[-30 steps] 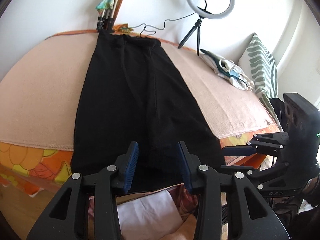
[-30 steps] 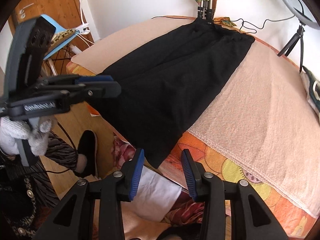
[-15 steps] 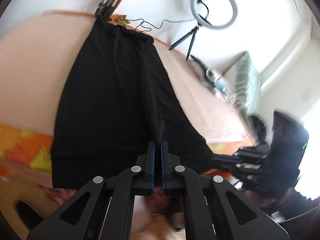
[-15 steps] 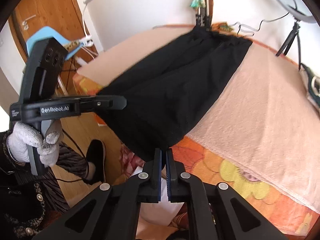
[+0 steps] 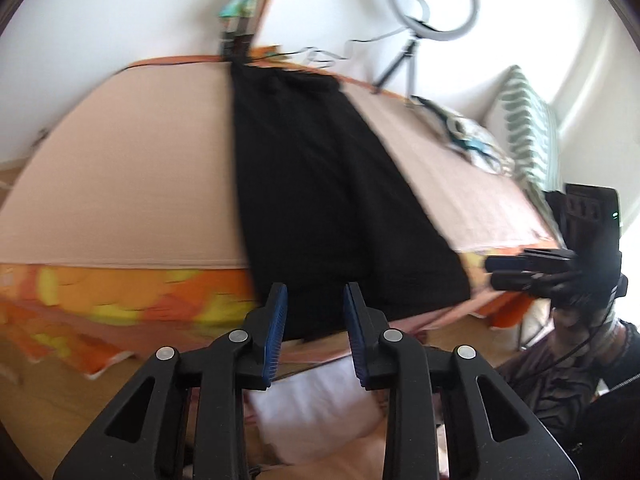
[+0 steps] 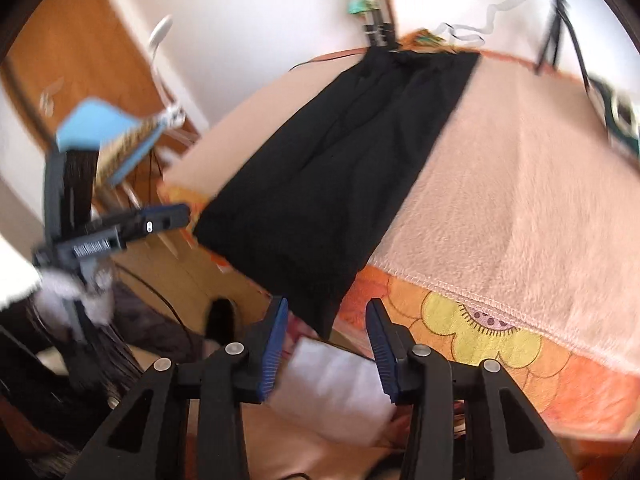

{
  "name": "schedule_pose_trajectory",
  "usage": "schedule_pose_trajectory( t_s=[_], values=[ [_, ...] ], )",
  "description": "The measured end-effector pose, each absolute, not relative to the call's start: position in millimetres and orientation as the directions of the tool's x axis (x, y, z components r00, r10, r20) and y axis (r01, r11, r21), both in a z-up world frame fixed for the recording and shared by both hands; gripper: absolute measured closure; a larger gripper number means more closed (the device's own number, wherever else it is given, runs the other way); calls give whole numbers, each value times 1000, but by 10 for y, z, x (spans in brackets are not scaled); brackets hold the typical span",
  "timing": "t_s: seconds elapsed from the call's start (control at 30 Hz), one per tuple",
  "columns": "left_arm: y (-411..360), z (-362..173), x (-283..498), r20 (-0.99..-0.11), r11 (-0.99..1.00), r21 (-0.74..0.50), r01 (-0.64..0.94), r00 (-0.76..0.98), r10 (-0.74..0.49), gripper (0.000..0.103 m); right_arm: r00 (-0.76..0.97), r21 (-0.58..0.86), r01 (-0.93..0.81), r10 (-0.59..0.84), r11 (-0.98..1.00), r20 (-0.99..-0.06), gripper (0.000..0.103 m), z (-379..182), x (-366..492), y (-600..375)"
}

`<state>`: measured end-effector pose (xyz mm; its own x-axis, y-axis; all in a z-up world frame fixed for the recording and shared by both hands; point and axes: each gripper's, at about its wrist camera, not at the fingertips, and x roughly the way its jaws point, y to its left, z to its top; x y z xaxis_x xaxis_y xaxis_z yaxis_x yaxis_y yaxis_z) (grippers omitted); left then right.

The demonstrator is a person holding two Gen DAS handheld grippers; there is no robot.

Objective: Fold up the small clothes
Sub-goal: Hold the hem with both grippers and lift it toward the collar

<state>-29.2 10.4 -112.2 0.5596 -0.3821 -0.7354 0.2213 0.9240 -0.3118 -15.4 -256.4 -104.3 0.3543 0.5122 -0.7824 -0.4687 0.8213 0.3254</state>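
A bed (image 5: 120,184) under a pink blanket carries the black garment (image 5: 332,200), laid flat with its long axis running away toward the wall and its hem overhanging the near edge. The left gripper (image 5: 314,336) and right gripper (image 6: 326,344) hover just short of that hem, jaws opening, nothing between them.

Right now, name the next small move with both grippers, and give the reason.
Probably bring both forward to the black garment's near hem: the left gripper and right gripper are opening with nothing between their jaws, and it lies flat, unfolded.
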Motion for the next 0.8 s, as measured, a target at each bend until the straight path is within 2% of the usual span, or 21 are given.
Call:
schedule_pose_trajectory(
  t_s=[0.1,0.17,0.3,0.4,0.43,0.47,0.5,0.53,0.57,0.7,0.8],
  values=[
    [318,-1244,-193,-772,925,-354,136,516,-372,76,323,381,-429,533,819,-782,60,-1109,-52,-2582],
    [400,-1331,-160,-771,907,-406,106,493,-403,76,318,384,-431,535,817,-783,68,-1141,-36,-2522],
    [337,-1451,-140,-779,899,-425,108,462,-423,76,339,279,-473,464,836,-818,70,-1165,-106,-2318],
    [312,-1434,-153,-759,881,-455,129,461,-460,76,342,220,-495,422,840,-839,76,-1226,-122,-2268],
    [302,-1429,-149,-756,881,-455,130,466,-459,81,359,187,-502,400,844,-843,79,-1236,-130,-2236],
    [285,-1420,-153,-751,881,-451,143,473,-461,99,362,174,-508,393,844,-845,86,-1237,-132,-2219],
    [259,-1404,-177,-748,883,-439,166,476,-462,103,360,173,-513,394,841,-846,92,-1239,-129,-2208],
    [237,-1380,-200,-743,887,-424,182,491,-456,102,357,178,-513,397,840,-845,99,-1241,-129,-2202],
    [228,-1360,-203,-737,888,-419,192,500,-456,102,361,175,-511,395,841,-845,101,-1238,-138,-2205],
    [333,-1250,-218,-718,893,-408,188,538,-441,102,405,165,-530,419,832,-812,102,-1059,-221,-2307],
    [346,-1318,-201,-739,904,-388,180,525,-422,102,384,183,-522,421,833,-822,102,-1116,-219,-2319]
  ],
)
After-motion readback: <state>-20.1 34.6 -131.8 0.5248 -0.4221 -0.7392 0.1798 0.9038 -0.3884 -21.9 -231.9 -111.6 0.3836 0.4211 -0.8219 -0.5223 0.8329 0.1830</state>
